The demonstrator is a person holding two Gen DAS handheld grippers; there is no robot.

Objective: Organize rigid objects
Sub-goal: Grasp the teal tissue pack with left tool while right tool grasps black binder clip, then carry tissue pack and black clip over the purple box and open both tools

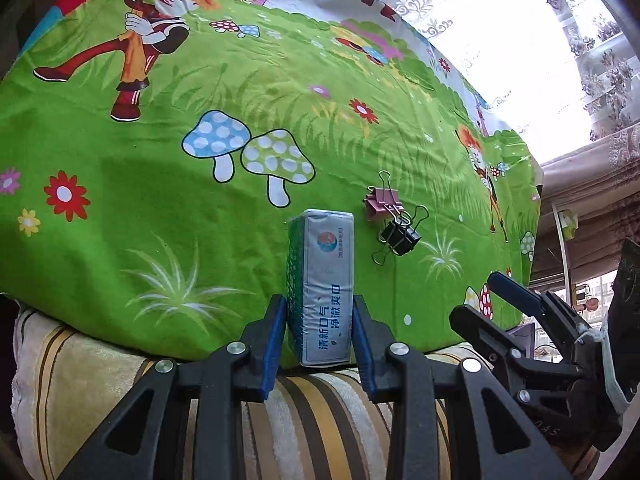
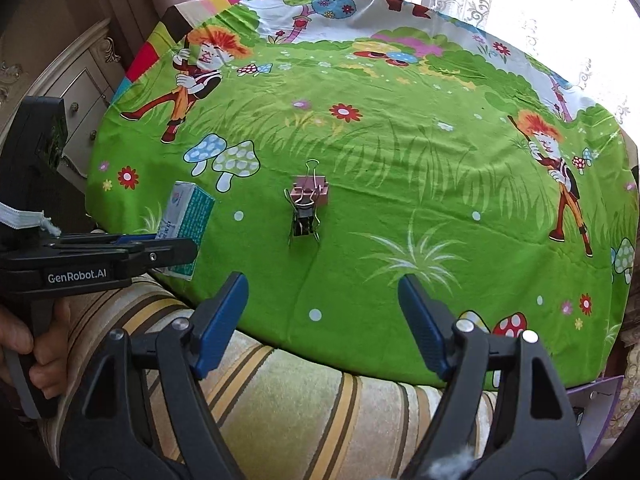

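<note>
I am looking down along both grippers at a table covered with a bright green cartoon cloth [image 2: 400, 168] printed with mushrooms, flowers and a red-haired figure.

My left gripper [image 1: 320, 320] is clamping a small rectangular box [image 1: 322, 284]. The box is standing upright between the two blue pads, its pale printed face turned toward the camera and its green patterned side to the left. Both pads are pressing flat against its narrow sides. In the right wrist view the same box [image 2: 186, 220] is showing at the far left, tilted, above the near edge of the cloth, with a person's hand [image 2: 36, 344] gripping the handle below it.

My right gripper [image 2: 322, 308] is standing wide, its blue pads well apart, with nothing between them. It is hovering over the near edge of the cloth. No earlier picture is letting me say more about its jaws.

Two binder clips are lying on the cloth, touching each other. The pink clip [image 2: 310, 194] is sitting farther from me, and the black clip [image 2: 303, 224] is sitting just in front of it, wire handles splayed outward. In the left wrist view they are appearing just right of the box, pink clip [image 1: 378, 204] above and black clip [image 1: 400, 236] below.

Beneath the cloth's near edge, a striped yellow, brown and cream cover [image 2: 304, 412] is draping over the table's front. Lace curtains [image 1: 540, 40] are glowing with daylight behind the table.
</note>
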